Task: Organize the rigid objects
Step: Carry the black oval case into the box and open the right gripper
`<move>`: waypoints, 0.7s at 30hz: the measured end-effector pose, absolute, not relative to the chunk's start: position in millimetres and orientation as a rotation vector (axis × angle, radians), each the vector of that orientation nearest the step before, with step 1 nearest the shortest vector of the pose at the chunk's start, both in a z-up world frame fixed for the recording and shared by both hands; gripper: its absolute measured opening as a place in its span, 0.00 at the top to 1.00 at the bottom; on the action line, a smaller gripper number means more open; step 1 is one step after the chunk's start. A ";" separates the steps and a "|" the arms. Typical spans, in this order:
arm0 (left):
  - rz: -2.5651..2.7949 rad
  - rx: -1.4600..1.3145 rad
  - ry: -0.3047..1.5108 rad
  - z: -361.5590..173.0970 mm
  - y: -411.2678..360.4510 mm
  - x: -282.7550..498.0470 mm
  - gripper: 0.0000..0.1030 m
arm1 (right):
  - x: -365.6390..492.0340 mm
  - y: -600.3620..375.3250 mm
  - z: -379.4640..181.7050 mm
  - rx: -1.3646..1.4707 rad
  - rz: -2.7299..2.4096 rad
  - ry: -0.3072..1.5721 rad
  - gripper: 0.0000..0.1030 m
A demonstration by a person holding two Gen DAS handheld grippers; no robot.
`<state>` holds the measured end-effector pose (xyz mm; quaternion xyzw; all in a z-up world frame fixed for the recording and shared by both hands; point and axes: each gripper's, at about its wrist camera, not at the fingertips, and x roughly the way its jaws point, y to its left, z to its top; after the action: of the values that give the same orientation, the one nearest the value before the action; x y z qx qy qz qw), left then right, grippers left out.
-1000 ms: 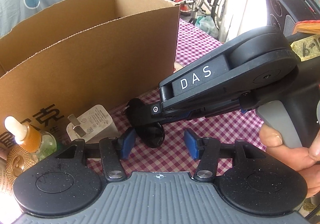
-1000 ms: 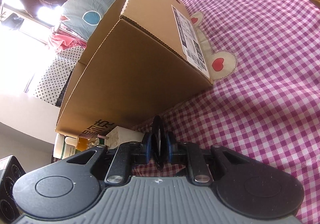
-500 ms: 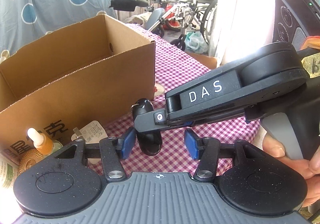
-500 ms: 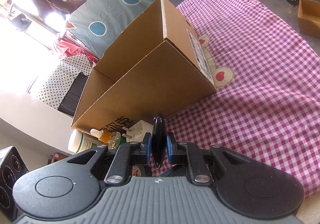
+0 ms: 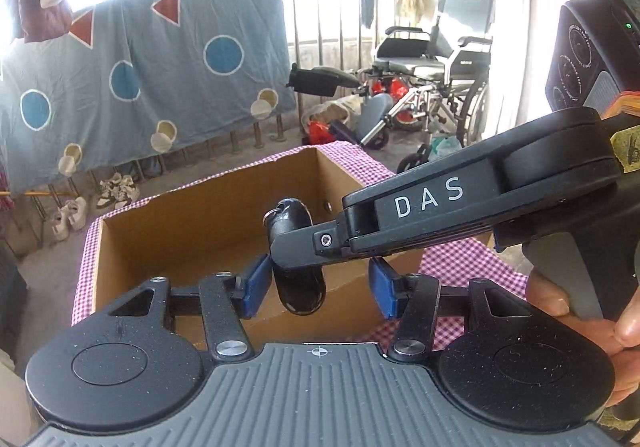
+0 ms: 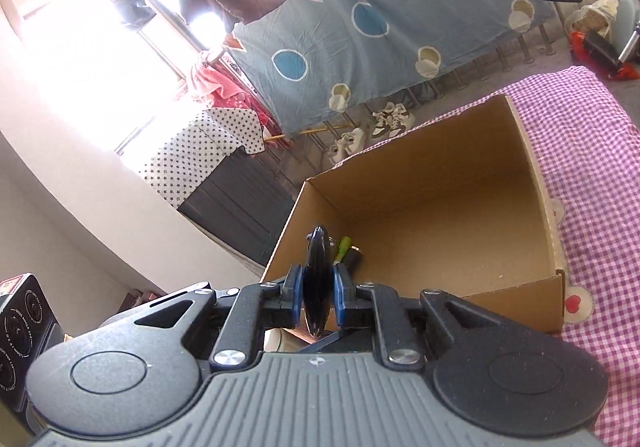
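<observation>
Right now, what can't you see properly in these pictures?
- Black key fob: right wrist view shows only its thin edge, clamped between the right gripper pads; its face is hidden.
- Cardboard box floor: in the left wrist view, the near wall and left gripper hide it.
- Green thing in the box: mostly behind the fob in the right wrist view, too small to name.
- Hand: cut off by the left wrist view's right edge.

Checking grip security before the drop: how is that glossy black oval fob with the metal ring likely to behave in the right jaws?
The glossy black oval fob looks hard and stiff: it keeps its shape pinched between the right gripper pads. Its shiny, rounded faces probably make it slippery, so it could twist. It seems light, and released over the open cardboard box it would likely drop and slide rather than roll.
</observation>
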<state>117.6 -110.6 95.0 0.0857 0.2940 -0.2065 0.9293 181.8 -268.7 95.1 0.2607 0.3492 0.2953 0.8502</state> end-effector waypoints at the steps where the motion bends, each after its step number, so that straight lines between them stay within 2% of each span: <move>1: -0.408 0.172 0.624 97.1 -107.3 130.9 0.49 | 199.0 -259.2 95.2 0.545 0.642 0.758 0.83; 12: -0.309 0.054 0.901 69.6 -46.5 241.2 0.50 | 340.5 -189.5 64.0 0.554 0.707 1.056 0.83; 21: -0.226 0.030 0.993 50.6 -27.9 272.3 0.49 | 409.9 -156.9 5.4 0.545 0.636 1.198 0.84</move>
<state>272.3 -27.9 50.6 0.0144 0.4754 -0.1084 0.8729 409.9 -156.9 5.4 0.2491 0.5469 0.2902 0.7447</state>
